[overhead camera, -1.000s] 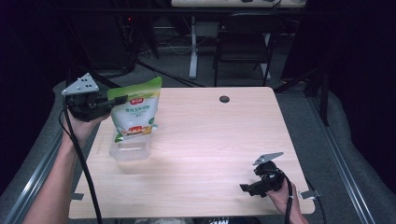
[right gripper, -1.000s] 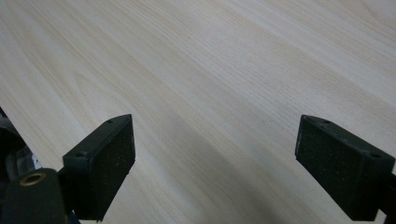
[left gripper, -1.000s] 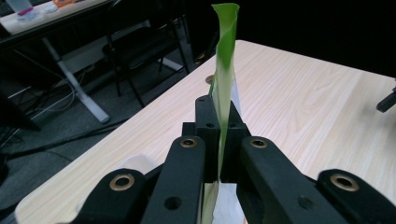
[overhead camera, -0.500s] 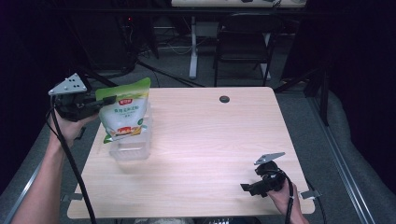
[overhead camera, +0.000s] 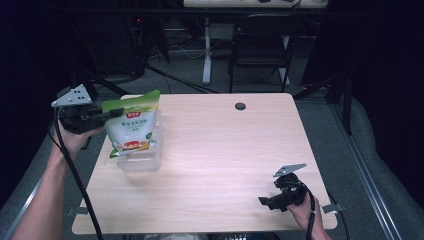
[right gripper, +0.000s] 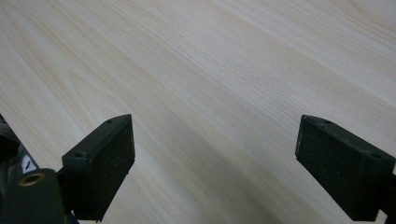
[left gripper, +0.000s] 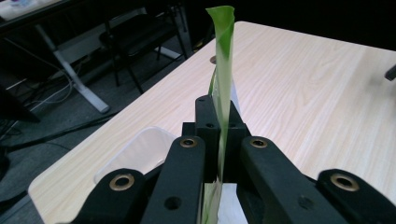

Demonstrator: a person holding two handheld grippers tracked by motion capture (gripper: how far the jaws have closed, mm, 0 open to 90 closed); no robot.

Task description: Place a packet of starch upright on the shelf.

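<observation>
Left hand-held gripper (overhead camera: 107, 114) at the counter's (overhead camera: 225, 150) left edge, jaws pinched on the green top seam of a white-and-green pouch (overhead camera: 131, 127). Pouch hangs upright over a clear plastic container (overhead camera: 142, 160); whether it touches, can't tell. Right hand-held gripper (right gripper: 215, 163) low near the front right corner, jaws spread wide, holding nothing.

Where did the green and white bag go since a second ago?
The left gripper, shut on the bag by its green top edge, has carried it toward the table's left edge, still above the clear plastic container. The container has not moved. The right gripper stays open, low at the near right corner.
</observation>
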